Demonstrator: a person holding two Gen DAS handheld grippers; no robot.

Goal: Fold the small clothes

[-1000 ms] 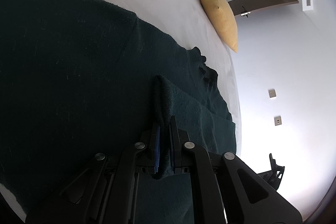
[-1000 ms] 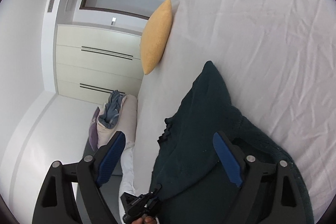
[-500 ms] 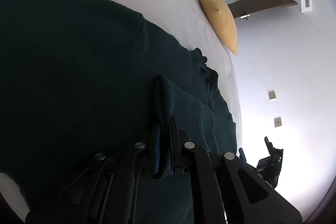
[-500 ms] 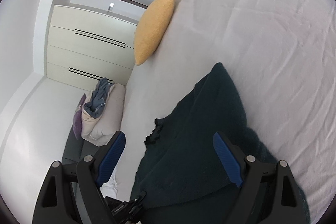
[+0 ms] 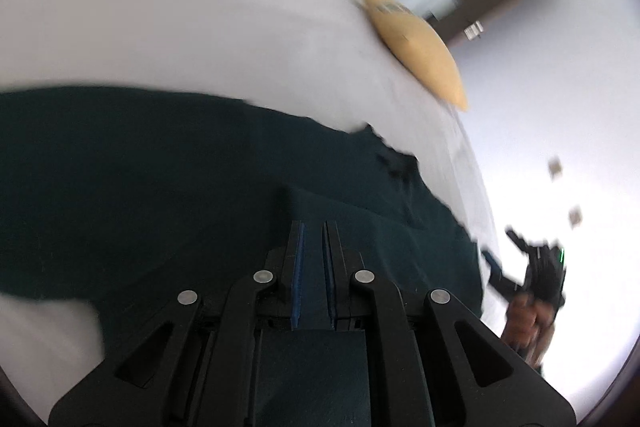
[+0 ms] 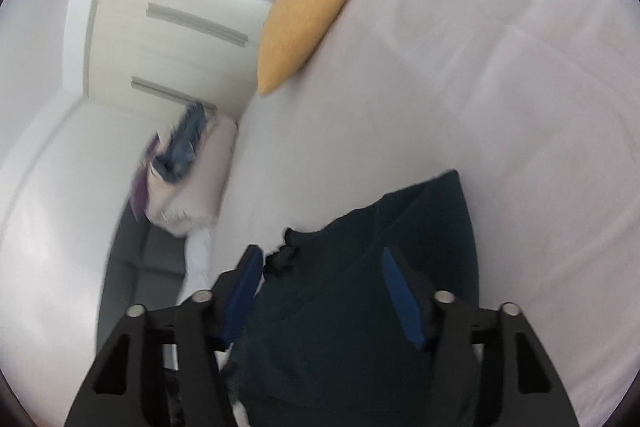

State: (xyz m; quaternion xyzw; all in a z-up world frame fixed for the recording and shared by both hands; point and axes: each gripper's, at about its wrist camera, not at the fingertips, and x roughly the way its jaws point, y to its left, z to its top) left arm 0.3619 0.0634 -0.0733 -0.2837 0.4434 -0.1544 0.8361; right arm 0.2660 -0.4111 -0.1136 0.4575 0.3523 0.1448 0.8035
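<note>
A dark green knitted garment [image 5: 168, 163] lies spread on a white bed [image 5: 160, 19]. My left gripper [image 5: 314, 227] is shut on a fold of the garment, with cloth pinched between its blue pads. The garment also shows in the right wrist view [image 6: 360, 307], reaching up between the fingers. My right gripper [image 6: 324, 259] is open and empty just above the garment near the bed's left edge. It also shows at the right edge of the left wrist view [image 5: 520, 267]. Both views are blurred by motion.
A yellow pillow [image 6: 308, 15] lies at the head of the bed, also in the left wrist view [image 5: 416, 43]. A pile of clothes and bedding [image 6: 188, 171] sits beside the bed on the left. Wardrobe doors [image 6: 180, 27] stand behind.
My left gripper has pulled back and tilted with the fold still in it, so more white sheet shows. My right gripper has lowered toward the garment, and its fingers have drawn closer together.
</note>
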